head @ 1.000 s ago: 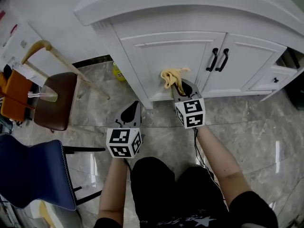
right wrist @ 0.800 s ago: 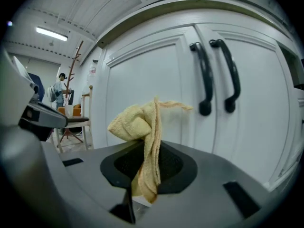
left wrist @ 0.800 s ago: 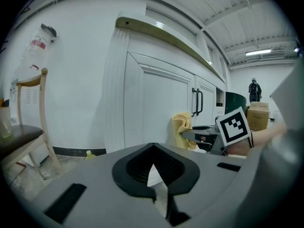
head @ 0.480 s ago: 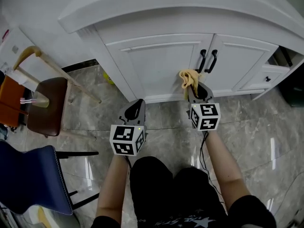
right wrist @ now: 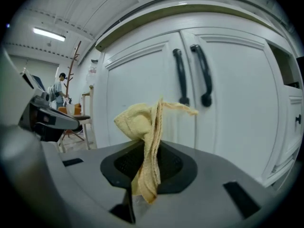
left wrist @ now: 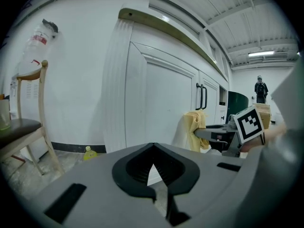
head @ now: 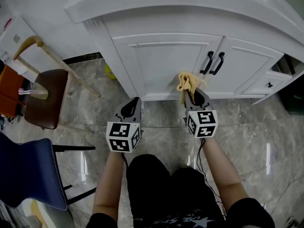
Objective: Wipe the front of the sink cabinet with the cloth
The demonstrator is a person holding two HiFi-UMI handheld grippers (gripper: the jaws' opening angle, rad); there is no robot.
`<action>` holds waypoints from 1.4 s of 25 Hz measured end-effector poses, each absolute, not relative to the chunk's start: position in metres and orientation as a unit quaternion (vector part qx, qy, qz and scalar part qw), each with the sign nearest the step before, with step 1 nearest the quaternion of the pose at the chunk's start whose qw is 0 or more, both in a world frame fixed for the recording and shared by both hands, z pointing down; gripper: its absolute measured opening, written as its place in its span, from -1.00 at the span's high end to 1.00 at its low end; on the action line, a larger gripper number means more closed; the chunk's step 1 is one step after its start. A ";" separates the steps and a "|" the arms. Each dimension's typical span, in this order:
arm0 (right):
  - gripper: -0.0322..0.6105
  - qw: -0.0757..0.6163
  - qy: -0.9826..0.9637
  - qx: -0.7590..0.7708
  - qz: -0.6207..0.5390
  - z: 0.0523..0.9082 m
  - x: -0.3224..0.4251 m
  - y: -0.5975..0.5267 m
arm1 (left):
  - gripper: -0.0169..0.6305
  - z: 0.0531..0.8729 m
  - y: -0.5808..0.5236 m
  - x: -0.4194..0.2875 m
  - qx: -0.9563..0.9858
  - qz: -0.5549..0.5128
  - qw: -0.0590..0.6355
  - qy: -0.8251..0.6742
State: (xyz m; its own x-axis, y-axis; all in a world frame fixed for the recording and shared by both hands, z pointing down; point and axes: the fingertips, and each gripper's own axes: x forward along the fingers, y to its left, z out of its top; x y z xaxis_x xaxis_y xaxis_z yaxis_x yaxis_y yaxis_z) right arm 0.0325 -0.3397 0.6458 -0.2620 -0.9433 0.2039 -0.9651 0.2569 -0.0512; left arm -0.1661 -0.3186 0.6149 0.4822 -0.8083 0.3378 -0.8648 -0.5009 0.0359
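The white sink cabinet [head: 166, 63] fills the top of the head view, its two doors meeting at a pair of black handles [head: 213, 63]. My right gripper [head: 193, 95] is shut on a yellow cloth [head: 186, 82], and the cloth is bunched against the lower part of the left door, just left of the handles. In the right gripper view the cloth [right wrist: 145, 132] sticks up from between the jaws in front of the door and handles [right wrist: 192, 75]. My left gripper [head: 130, 109] hangs shut and empty above the floor, short of the cabinet; in its own view the jaws [left wrist: 153, 167] meet.
A wooden chair [head: 45, 96] with a brown seat stands left of the cabinet, a blue chair [head: 28, 172] nearer me. A small yellow bottle [head: 109, 71] sits on the floor at the cabinet's left corner. Grey marble floor [head: 256, 127] runs along the cabinet base. A person [left wrist: 260, 89] stands far off.
The right gripper and cloth swept right along the left door toward the handles, then came back slightly left and lower. The left gripper stayed about where it was.
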 end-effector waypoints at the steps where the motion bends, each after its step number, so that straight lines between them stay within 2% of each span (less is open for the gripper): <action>1: 0.64 0.071 -0.799 0.592 0.080 0.649 0.018 -0.339 | 0.91 0.617 -0.318 -0.171 0.852 0.140 0.104 -0.493; 10: 0.64 0.102 -0.861 0.496 0.046 0.682 -0.119 -0.349 | 0.91 0.634 -0.303 -0.220 0.831 0.149 0.119 -0.522; 18: 0.64 0.122 -0.864 0.486 0.044 0.711 -0.164 -0.366 | 0.91 0.650 -0.291 -0.250 0.819 0.157 0.131 -0.536; 24: 0.64 0.141 -0.852 0.503 0.025 0.723 -0.143 -0.373 | 0.91 0.663 -0.283 -0.246 0.820 0.170 0.137 -0.529; 35: 0.64 0.106 -0.796 0.591 0.076 0.725 -0.018 -0.366 | 0.91 0.666 -0.300 -0.183 0.846 0.171 0.128 -0.489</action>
